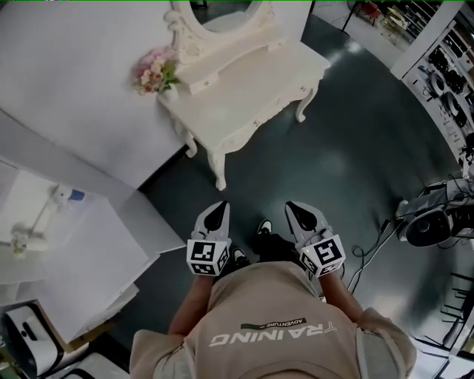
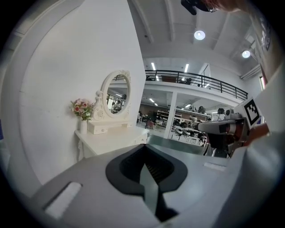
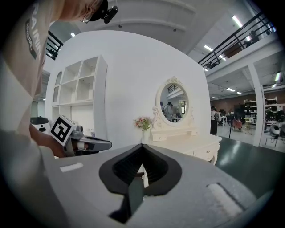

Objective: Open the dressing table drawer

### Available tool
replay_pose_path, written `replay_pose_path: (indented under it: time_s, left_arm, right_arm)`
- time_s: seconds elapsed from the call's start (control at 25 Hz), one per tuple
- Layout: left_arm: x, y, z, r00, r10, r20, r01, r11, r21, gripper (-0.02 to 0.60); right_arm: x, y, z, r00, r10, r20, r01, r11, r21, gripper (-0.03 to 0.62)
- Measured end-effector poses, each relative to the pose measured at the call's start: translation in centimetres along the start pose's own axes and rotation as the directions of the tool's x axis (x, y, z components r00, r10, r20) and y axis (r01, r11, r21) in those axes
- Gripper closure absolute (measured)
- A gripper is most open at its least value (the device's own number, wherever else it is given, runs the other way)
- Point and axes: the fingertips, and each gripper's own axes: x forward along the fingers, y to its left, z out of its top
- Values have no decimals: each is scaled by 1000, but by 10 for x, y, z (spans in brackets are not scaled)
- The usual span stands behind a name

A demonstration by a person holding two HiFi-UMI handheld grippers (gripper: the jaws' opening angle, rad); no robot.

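Your left tongs [image 1: 216,213] are pressed together with nothing between them. Right tongs [image 1: 299,212] are the same, jaws together and empty. You hold both side by side, low in front of you, tips toward the table [image 1: 275,72] and well apart from it. The table stands far across the dark floor [image 1: 355,148], against the white wall [image 1: 74,66]. Its drawer [image 3: 207,152] is closed. Flowers [image 1: 154,72] sit at the table's left end, with the mirror [image 1: 222,15] at its far edge.
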Motion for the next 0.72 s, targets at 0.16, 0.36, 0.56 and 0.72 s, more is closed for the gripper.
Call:
replay_pose_path:
  time_s: [0.16, 0.36, 0.56, 0.72]
  left_arm:
    - [24, 2, 0, 1000, -5, -22, 5, 1000, -2, 563]
    - [63, 14, 21, 999, 16, -28, -16, 1000, 0, 563]
    - [112, 31, 55, 999, 34, -24, -33, 999, 33, 563]
    - [149, 41, 80, 998, 63, -2, -62, 997, 48, 563]
  right_arm:
    - [18, -10, -6, 999, 38, -18, -39, 999, -2, 592]
    - [59, -39, 4, 995, 96, -1, -96, 995, 4, 592]
    - [106, -80, 29, 988, 139, 62, -139, 990, -6, 592]
    - [128, -115, 28, 983, 168, 71, -169, 986, 8, 592]
